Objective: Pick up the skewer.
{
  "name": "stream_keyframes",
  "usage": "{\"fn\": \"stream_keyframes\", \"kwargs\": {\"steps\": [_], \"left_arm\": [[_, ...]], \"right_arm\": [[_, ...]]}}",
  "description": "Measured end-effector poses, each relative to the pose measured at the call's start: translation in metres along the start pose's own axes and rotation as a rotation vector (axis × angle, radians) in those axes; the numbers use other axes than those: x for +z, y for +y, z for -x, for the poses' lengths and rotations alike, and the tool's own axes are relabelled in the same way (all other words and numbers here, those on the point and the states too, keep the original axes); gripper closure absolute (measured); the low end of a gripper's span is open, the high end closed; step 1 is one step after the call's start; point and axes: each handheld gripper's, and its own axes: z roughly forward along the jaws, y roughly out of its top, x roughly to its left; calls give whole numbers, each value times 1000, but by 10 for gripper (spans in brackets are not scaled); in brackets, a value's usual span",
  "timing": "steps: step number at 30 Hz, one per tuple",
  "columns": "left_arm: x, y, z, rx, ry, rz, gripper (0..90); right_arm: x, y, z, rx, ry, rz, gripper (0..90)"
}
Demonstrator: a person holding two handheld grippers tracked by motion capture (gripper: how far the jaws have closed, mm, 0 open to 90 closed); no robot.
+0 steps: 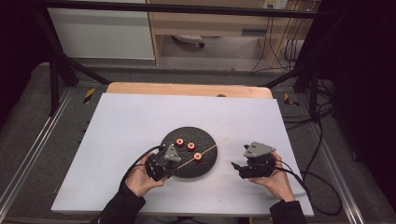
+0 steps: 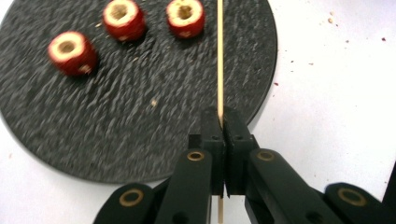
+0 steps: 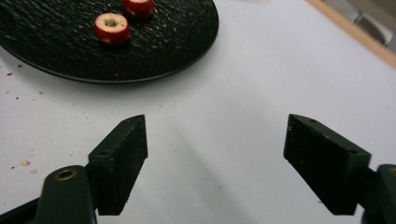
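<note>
The left gripper (image 2: pixel 223 122) clamps a skewer (image 2: pixel 220 56) over the plate's (image 2: pixel 116 130) near edge; the right gripper (image 3: pixel 215 158) gapes empty.

Skewer (image 2: pixel 220 56) tip cut off, nearest fruit ring (image 2: pixel 72 52) blurred

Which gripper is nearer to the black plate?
Left. The left gripper is over the near edge of the plate, jaws shut on a skewer. The right gripper sits off the plate's right side, above the white tabletop, jaws open.
</note>
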Motion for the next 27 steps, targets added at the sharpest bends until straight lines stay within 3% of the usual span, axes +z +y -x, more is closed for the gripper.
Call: {"fn": "stream_keyframes", "kwargs": {"steps": [1,2,3,4,9,12,17,27], "left_arm": [[0,0,0,0,0,0,886],[-2,-7,0,-26,12,31,886],[-2,-7,0,-26,12,31,886],[-4,-14,0,-46,20,52,886],[-8,-27,-2,-104,34,98,886],[-12,-38,-6,-157,60,147,886],[-13,-49,-8,-195,67,196,886],[-19,-65,-11,-230,84,252,885]], "right_arm": [[1,-1,1,18,3,-6,197],[1,-2,2,46,10,-13,192],[1,-2,2,46,10,-13,192],[1,-3,3,92,5,-14,159],[1,-1,5,154,9,-9,126],[4,2,6,203,26,-18,90],[9,11,5,284,80,-34,39],[19,38,-7,282,137,-24,6]]}}
